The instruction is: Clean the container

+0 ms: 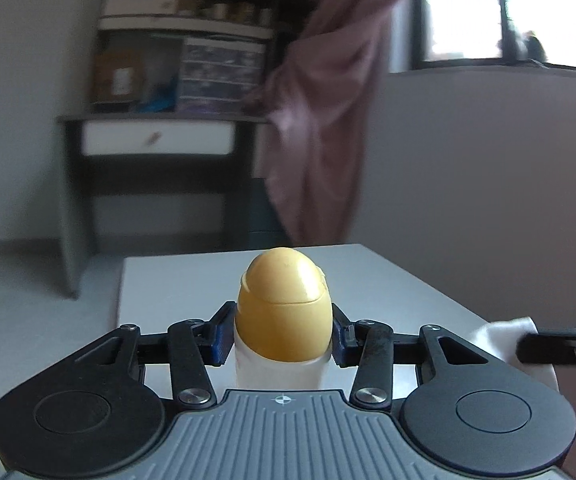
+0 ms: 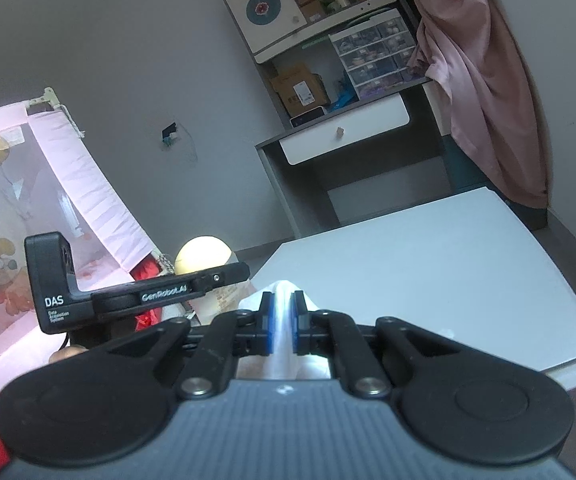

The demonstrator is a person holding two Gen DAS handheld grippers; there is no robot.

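A white container with a rounded golden cap [image 1: 284, 308] stands upright between the fingers of my left gripper [image 1: 284, 334], which is shut on it above the white table [image 1: 387, 280]. In the right wrist view the same container [image 2: 204, 260] shows at the left, partly hidden behind the black body of the left gripper. My right gripper [image 2: 282, 320] is shut on a white cloth [image 2: 284, 344] that bunches up between its blue pads. The cloth [image 1: 503, 336] and the right gripper's black tip appear at the right edge of the left wrist view, close beside the container.
A dark desk with a white drawer [image 2: 347, 132] and cluttered shelves stands against the far wall. A pink curtain [image 2: 483, 80] hangs to its right. A pink cot with cartoon print [image 2: 28, 240] is at the left. The table's far edge [image 2: 407, 220] meets open floor.
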